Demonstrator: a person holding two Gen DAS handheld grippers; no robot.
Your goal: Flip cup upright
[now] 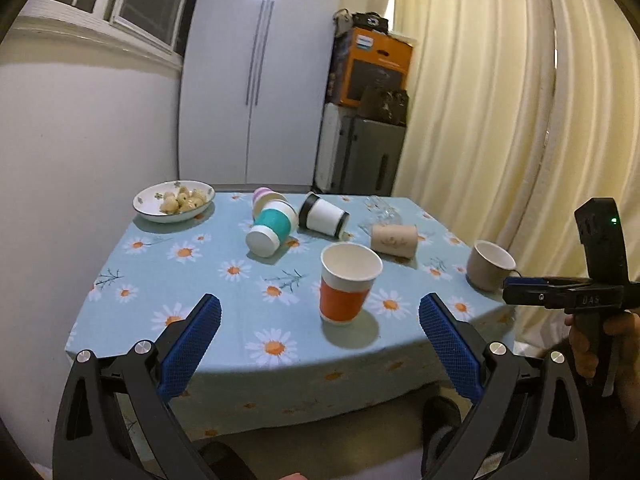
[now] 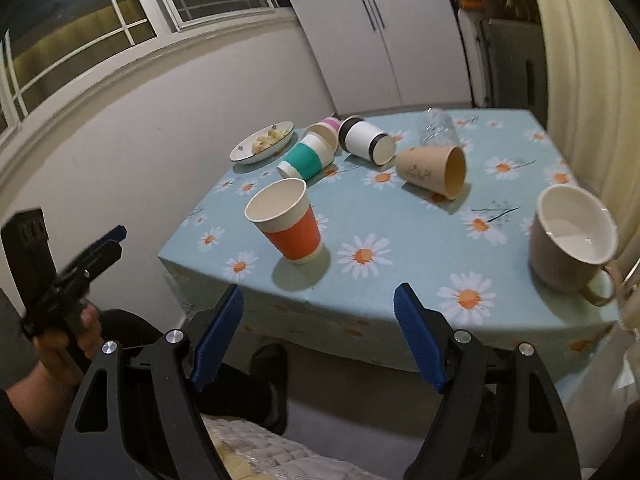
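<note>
An orange-sleeved paper cup [image 1: 348,284] [image 2: 288,224] stands upright near the table's front edge. A beige mug [image 1: 490,266] [image 2: 572,240] stands upright at the right. Lying on their sides further back are a teal-sleeved cup [image 1: 272,228] [image 2: 306,160], a pink cup [image 1: 264,196] [image 2: 326,128], a black-banded white cup [image 1: 324,216] [image 2: 366,140], a tan cup [image 1: 394,240] [image 2: 434,170] and a clear glass [image 1: 378,210] [image 2: 436,126]. My left gripper [image 1: 320,316] is open and empty, short of the orange cup. My right gripper [image 2: 320,304] is open and empty before the table's front edge.
A bowl of round snacks [image 1: 174,200] [image 2: 264,142] sits at the table's back left. The table [image 1: 224,320] has a blue daisy cloth. Curtains [image 1: 500,100] hang to the right; a white wardrobe [image 1: 256,72] and stacked boxes [image 1: 368,72] stand behind.
</note>
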